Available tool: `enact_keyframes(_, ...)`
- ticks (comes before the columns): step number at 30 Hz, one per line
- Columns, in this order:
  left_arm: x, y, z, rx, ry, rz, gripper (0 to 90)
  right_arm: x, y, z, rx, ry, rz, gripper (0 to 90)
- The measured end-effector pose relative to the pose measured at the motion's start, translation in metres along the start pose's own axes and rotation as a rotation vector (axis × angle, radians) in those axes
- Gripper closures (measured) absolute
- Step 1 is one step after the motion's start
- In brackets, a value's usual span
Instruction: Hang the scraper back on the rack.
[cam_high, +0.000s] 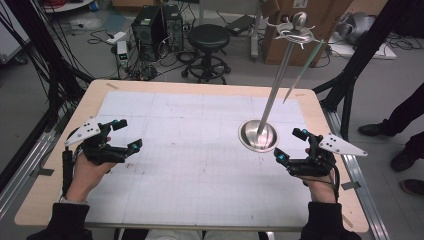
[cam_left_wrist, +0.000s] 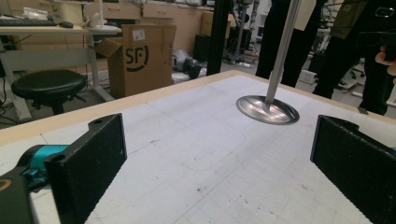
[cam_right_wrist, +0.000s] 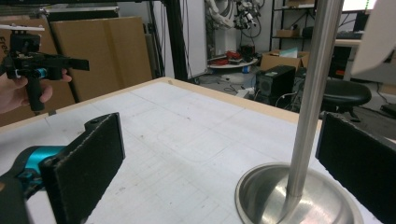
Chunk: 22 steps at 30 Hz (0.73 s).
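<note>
A shiny metal stand rests on its round base (cam_high: 258, 135) at the right of the white gridded mat (cam_high: 200, 150). Its thin pole (cam_high: 275, 85) rises to a hooked top (cam_high: 295, 32). My right gripper (cam_high: 289, 145) is open just right of the base, apart from it and holding nothing. In the right gripper view (cam_right_wrist: 222, 163) the base (cam_right_wrist: 299, 200) and pole (cam_right_wrist: 310, 93) stand close ahead, near the right jaw. My left gripper (cam_high: 129, 134) hovers open and empty at the mat's left side. From the left gripper view (cam_left_wrist: 219, 163) the base (cam_left_wrist: 267, 109) lies far ahead.
The wooden table edge (cam_high: 200, 86) frames the mat. Beyond it are a black stool (cam_high: 208, 37), computer towers (cam_high: 150, 30) and cardboard boxes (cam_high: 300, 50). A person's legs and shoes (cam_high: 400, 120) stand off the right side of the table.
</note>
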<state>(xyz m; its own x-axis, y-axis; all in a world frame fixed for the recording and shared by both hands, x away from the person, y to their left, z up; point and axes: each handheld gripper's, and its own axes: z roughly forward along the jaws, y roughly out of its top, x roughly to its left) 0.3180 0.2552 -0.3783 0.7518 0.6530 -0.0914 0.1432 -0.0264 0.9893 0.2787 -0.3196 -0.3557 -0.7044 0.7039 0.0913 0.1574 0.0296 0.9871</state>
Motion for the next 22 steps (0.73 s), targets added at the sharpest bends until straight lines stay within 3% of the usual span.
enact_keyframes(11, -0.001, -0.001, 0.001, 0.009, -0.002, -0.002, 4.1, -0.008, -0.024, 0.011, 0.072, -0.012, 0.032, 0.3)
enact_keyframes(22, -0.001, -0.005, 0.005, 0.032, -0.003, -0.007, 4.0, -0.013, -0.027, 0.011, 0.054, -0.029, 0.05, 0.3)
